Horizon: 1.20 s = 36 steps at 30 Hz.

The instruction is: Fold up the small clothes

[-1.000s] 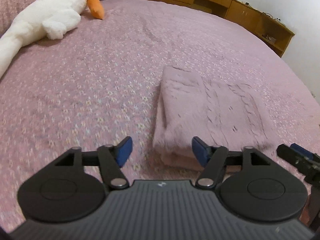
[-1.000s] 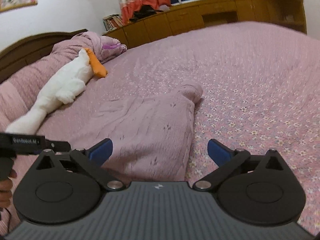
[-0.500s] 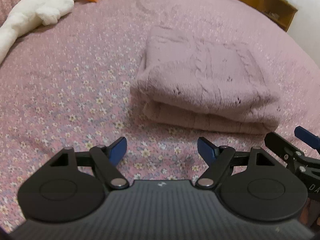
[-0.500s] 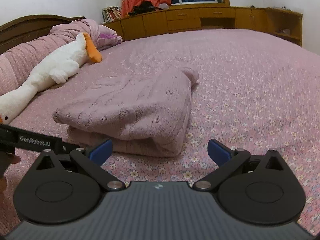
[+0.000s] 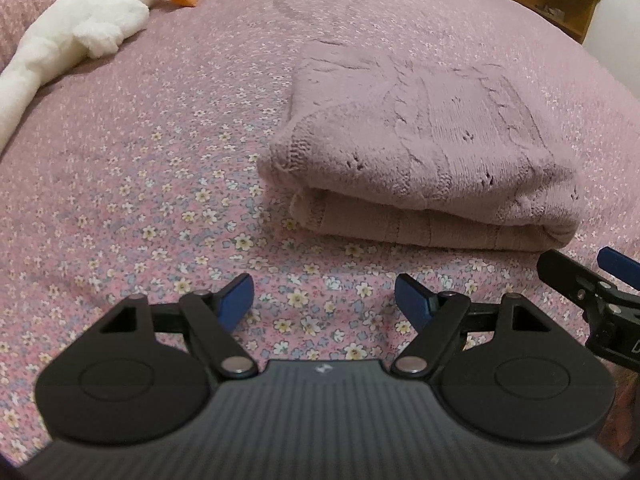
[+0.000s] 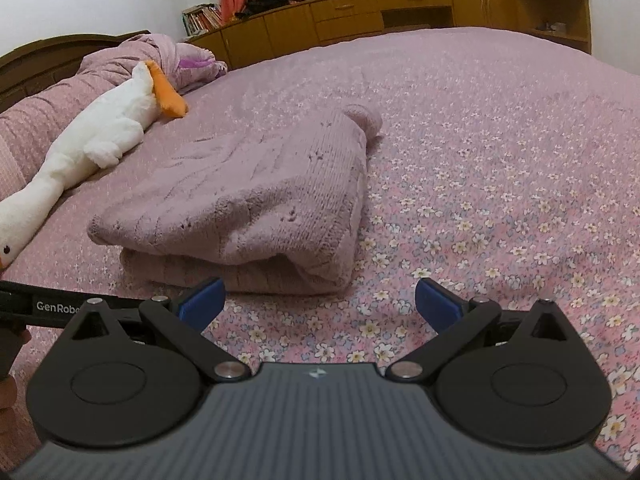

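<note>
A folded mauve knitted sweater (image 5: 424, 148) lies on the flowered pink bedspread (image 5: 132, 184), its folded edge facing me. My left gripper (image 5: 324, 300) stands open just in front of that edge, nothing between its blue pads. In the right wrist view the same sweater (image 6: 256, 204) sits ahead and left of my right gripper (image 6: 318, 306), which is open and empty, its left pad close to the sweater's near corner. The right gripper's tip (image 5: 592, 284) shows at the right edge of the left wrist view.
A long white plush goose (image 6: 100, 136) with an orange beak lies at the left near the pillows. Wooden cabinets (image 6: 360, 12) line the far wall behind the bed. The bedspread (image 6: 520, 160) stretches bare to the right of the sweater.
Both grippers have drawn back toward me and sunk, off the sweater. The sweater now lies folded ahead of them instead of under their pads. The left jaws stand a little wider.
</note>
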Each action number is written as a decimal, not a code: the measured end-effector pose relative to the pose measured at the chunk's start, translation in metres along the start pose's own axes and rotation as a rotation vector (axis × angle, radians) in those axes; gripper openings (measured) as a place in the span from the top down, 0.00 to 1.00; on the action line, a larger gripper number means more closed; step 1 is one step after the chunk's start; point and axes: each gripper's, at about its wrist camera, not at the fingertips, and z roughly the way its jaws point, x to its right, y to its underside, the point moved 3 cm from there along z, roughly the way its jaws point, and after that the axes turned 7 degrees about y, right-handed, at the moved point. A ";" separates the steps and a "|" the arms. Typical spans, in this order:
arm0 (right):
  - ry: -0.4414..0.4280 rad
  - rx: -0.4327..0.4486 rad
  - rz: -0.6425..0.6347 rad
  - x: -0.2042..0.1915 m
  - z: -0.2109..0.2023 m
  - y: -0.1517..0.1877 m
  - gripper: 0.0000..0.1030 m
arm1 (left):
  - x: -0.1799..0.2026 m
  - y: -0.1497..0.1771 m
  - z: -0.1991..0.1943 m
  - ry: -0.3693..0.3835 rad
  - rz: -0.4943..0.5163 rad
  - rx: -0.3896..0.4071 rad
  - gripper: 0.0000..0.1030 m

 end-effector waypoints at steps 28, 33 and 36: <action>-0.009 -0.034 0.008 -0.001 0.008 0.003 0.00 | 0.009 0.000 0.001 -0.009 0.023 -0.010 0.23; -0.008 -0.028 0.008 0.000 0.008 0.003 0.00 | 0.011 0.000 0.002 -0.013 0.030 -0.009 0.23; -0.010 -0.030 0.007 0.000 0.008 0.003 0.00 | 0.011 0.000 0.002 -0.015 0.035 -0.009 0.23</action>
